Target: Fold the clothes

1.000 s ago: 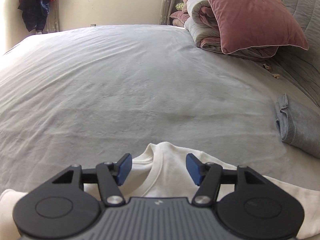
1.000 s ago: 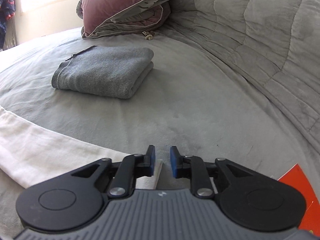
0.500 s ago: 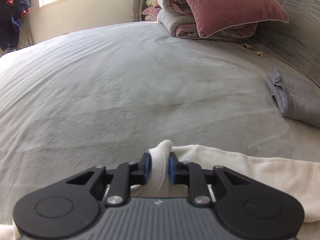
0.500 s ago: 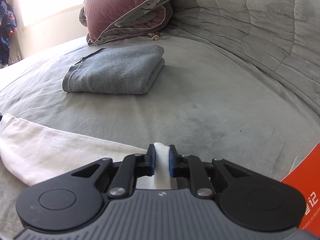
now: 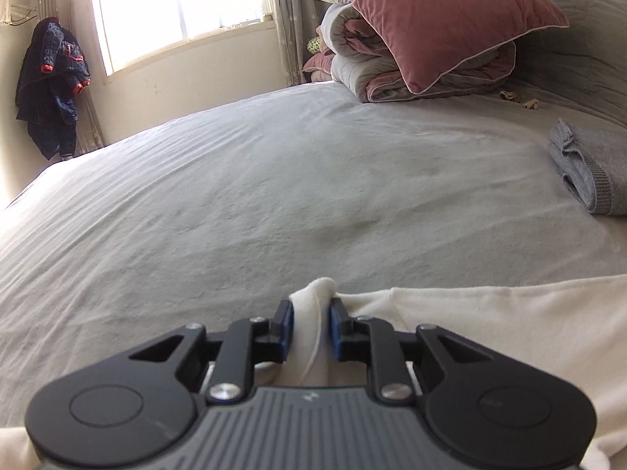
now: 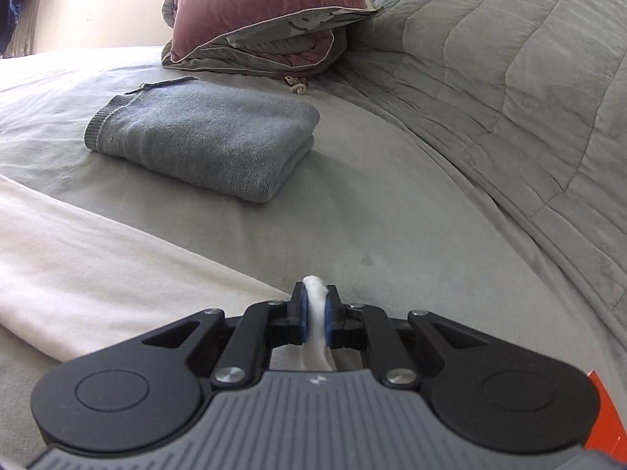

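Note:
A white garment (image 5: 490, 321) lies spread on the grey bed (image 5: 235, 196), near its front edge. My left gripper (image 5: 311, 325) has a bunched fold of the garment near the neckline between its blue pads. The jaws are opening a little, and the pads still press the cloth. In the right wrist view the white garment (image 6: 98, 250) runs off to the left. There my right gripper (image 6: 316, 315) is shut tight on a thin pinch of its edge.
A folded grey sweater (image 6: 203, 141) lies farther back on the bed, also seen at the right as the grey sweater (image 5: 595, 168). A pink pillow (image 5: 423, 15) tops a rolled duvet at the head. A dark jacket (image 5: 51, 86) hangs by the window. An orange object (image 6: 605, 411) sits at the right edge.
Both grippers went from open over the white garment to closed on pinched folds of it. Both have since tilted, with more of the room showing, and the left gap has widened slightly.

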The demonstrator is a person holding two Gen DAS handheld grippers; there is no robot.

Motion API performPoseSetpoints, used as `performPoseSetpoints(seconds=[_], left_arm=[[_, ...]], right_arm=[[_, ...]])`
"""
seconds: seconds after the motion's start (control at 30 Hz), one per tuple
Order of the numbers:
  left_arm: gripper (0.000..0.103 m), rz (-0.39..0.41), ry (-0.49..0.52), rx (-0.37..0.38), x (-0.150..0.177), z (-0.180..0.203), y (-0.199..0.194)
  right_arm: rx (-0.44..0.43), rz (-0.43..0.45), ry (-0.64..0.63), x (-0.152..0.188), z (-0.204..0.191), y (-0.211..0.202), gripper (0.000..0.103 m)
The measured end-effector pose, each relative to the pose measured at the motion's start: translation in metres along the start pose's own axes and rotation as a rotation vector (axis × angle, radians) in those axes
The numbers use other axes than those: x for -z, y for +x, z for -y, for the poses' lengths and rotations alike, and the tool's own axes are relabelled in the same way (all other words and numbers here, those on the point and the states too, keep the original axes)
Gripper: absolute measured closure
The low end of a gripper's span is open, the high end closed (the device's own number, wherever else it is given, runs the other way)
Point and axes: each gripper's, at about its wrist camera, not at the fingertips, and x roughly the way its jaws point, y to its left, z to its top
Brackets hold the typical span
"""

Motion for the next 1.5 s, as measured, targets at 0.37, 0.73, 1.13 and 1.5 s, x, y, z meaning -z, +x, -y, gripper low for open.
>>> performPoseSetpoints(seconds=[0.37, 0.73, 1.13, 1.5], left_arm=[[0.061, 0.06, 0.009, 0.197, -0.006, 0.043, -0.071], [0.048, 0.037, -0.002, 0.228, 0.034, 0.079, -0.066], [0.045, 0.037, -0.01, 0.209, 0.035, 0.079, -0.064], [0.044, 0.029, -0.048, 0.235, 0.035, 0.074, -0.062]], right_arm=[[-0.098, 0.053, 0.007, -0.02, -0.03, -0.04, 0.052], [-0.258, -0.041, 0.144, -0.011, -0.043, -0.031, 0.045], [-0.176, -0.053, 0.383, 0.004, 0.031, -0.036, 0.06], [-0.159, -0.018, 0.227, -0.008, -0.008, -0.039, 0.043]])
